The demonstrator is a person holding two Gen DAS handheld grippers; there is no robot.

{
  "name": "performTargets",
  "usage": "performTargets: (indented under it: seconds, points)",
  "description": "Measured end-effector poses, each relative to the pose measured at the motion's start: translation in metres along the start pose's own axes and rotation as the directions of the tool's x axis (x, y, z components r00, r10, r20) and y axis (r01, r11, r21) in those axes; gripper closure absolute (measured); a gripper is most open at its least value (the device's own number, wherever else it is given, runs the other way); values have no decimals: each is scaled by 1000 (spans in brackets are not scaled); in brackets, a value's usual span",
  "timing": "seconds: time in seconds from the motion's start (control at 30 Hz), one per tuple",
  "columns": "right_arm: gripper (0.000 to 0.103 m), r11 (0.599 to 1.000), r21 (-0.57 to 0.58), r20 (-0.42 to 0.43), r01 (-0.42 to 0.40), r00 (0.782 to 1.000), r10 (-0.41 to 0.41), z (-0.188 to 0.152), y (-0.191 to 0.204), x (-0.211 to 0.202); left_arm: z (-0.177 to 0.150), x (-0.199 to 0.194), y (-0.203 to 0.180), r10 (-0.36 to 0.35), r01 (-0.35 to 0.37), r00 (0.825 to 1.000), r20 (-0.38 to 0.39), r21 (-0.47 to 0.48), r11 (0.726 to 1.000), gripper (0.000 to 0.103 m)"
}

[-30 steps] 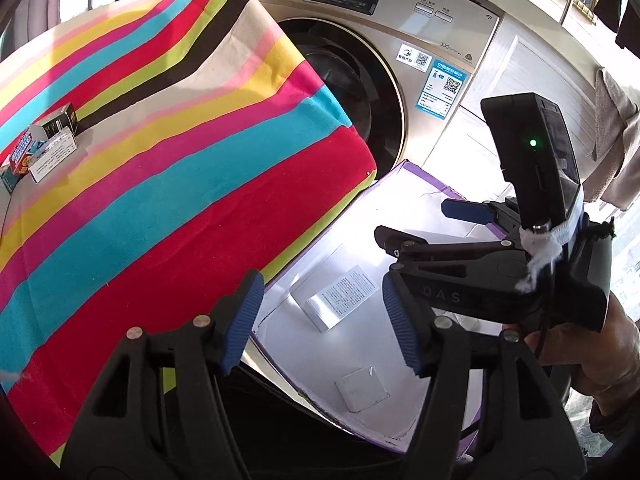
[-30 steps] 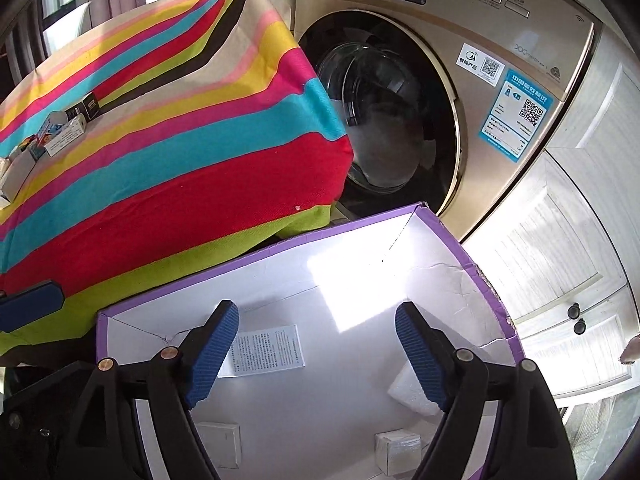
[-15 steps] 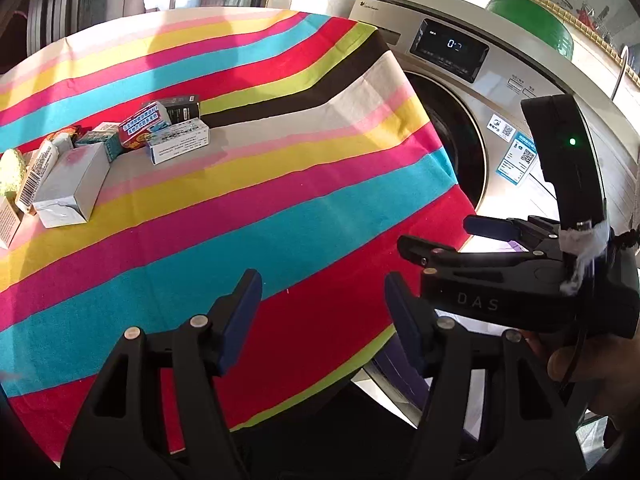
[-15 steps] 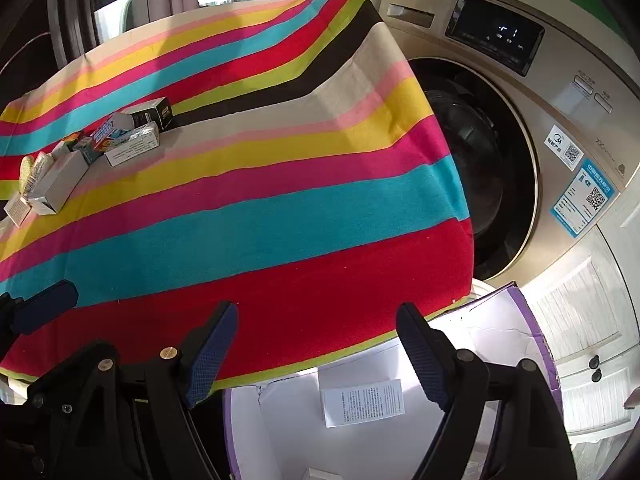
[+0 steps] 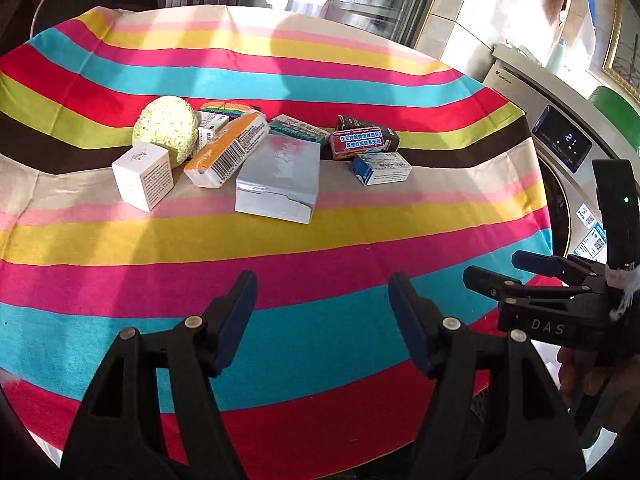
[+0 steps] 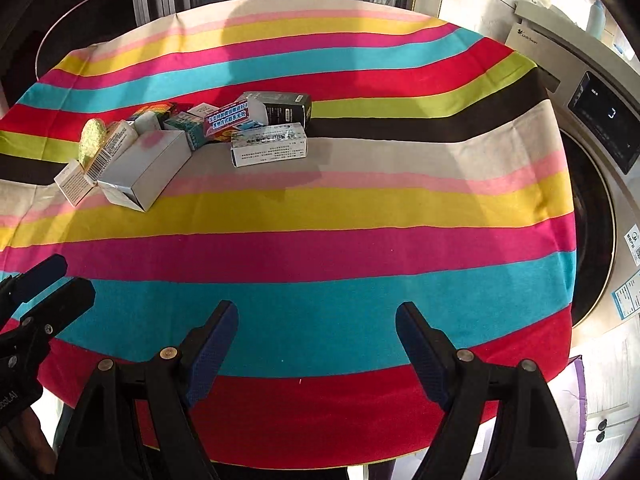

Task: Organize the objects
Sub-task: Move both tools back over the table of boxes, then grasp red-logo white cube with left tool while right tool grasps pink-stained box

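Note:
A cluster of small boxes lies on the striped tablecloth (image 5: 320, 240) at the far side. It holds a grey box (image 5: 280, 176), a white cube box (image 5: 142, 174), an orange box (image 5: 228, 148), a red and blue box (image 5: 360, 142), a blue and white box (image 5: 380, 168) and a speckled green ball (image 5: 168, 128). My left gripper (image 5: 322, 320) is open and empty over the near stripes. My right gripper (image 6: 316, 344) is open and empty too; it also shows in the left wrist view (image 5: 536, 280). The grey box (image 6: 144, 168) and a white box (image 6: 270, 146) show in the right wrist view.
A washing machine (image 6: 600, 184) stands to the right of the table. A corner of the purple-edged cardboard box (image 6: 576, 392) shows below the table's right edge. The left gripper's fingers (image 6: 40, 292) reach in at the left of the right wrist view.
Both grippers have swung up and left, away from the purple-edged box on the floor, and now face the table top and the cluster of boxes. Both stay open and empty.

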State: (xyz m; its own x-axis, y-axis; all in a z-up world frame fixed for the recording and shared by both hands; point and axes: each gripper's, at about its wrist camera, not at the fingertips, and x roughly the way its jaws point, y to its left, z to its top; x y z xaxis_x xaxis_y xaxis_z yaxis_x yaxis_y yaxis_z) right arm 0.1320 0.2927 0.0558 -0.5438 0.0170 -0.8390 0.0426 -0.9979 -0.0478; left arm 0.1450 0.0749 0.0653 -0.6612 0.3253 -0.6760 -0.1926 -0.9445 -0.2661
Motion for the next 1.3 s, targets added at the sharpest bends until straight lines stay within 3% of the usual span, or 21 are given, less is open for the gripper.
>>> performTargets:
  seconds: [0.23, 0.47, 0.93, 0.97, 1.03, 1.3]
  points:
    - [19, 997, -32, 20, -68, 997, 69, 35, 46, 5, 25, -2, 70, 108, -104, 993, 50, -75, 992, 32]
    - [17, 988, -35, 14, -152, 988, 152, 64, 91, 16, 48, 17, 112, 171, -170, 985, 26, -42, 985, 32]
    - [16, 979, -70, -58, -192, 980, 188, 92, 159, 58, 65, 56, 135, 112, -109, 992, -55, 58, 992, 32]
    - [16, 979, -67, -63, -191, 980, 186, 94, 161, 61, 65, 58, 136, 107, -103, 993, -57, 62, 993, 35]
    - [16, 980, -67, -77, -186, 980, 181, 96, 166, 68, 66, 62, 137, 88, -83, 993, -75, 70, 994, 53]
    - [14, 992, -68, -71, -107, 992, 102, 102, 169, 86, 64, 61, 143, 76, -73, 995, -70, 41, 996, 56]
